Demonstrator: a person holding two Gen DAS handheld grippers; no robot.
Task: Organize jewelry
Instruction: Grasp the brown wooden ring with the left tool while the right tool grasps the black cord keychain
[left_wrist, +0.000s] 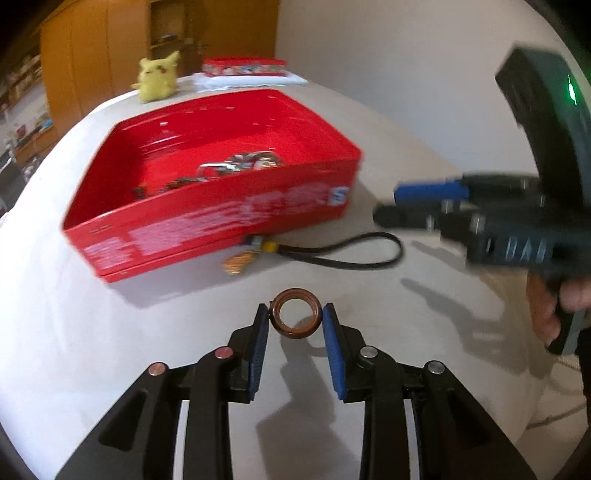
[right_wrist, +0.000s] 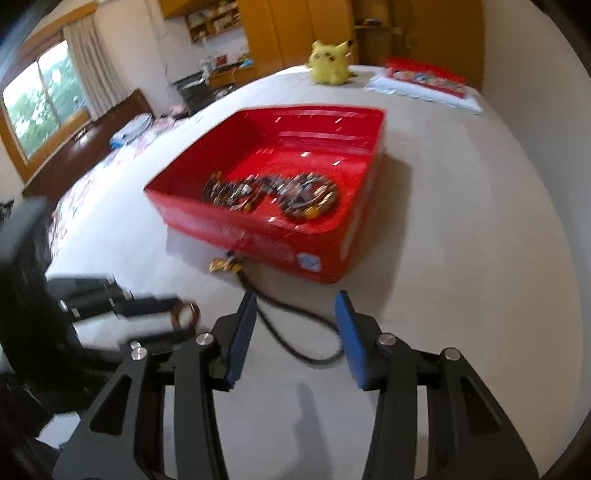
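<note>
Closest to the left wrist camera, the left gripper (left_wrist: 296, 314) has a brown ring (left_wrist: 295, 313) sitting between its blue pads (left_wrist: 258, 350). One pad touches the ring's edge, the other has a sliver of gap, so the jaws are around it but I wouldn't call it a pinch. Can't tell if the ring rests on the pale bed cover (left_wrist: 74, 350) or hangs just above it.

The right gripper (right_wrist: 295, 314) is spread wide with nothing in it, hovering over a black cord loop (right_wrist: 295, 332). That cord runs back to a little gold charm (right_wrist: 221, 264) tucked against the front wall of the red tin (right_wrist: 258, 236), so the tin's wall kind of crowds that end.

Inside the tin there's one tangled heap of bracelets and beads (right_wrist: 273, 194), too blurry to count pieces.

Further back: one yellow plush toy (right_wrist: 330, 62), and one red lid (right_wrist: 424, 77) lying on a white folded cloth (right_wrist: 424, 92). So two loose items outside the tin, ring and corded charm. A hand (left_wrist: 557, 306) grips the right tool's handle at the edge.
</note>
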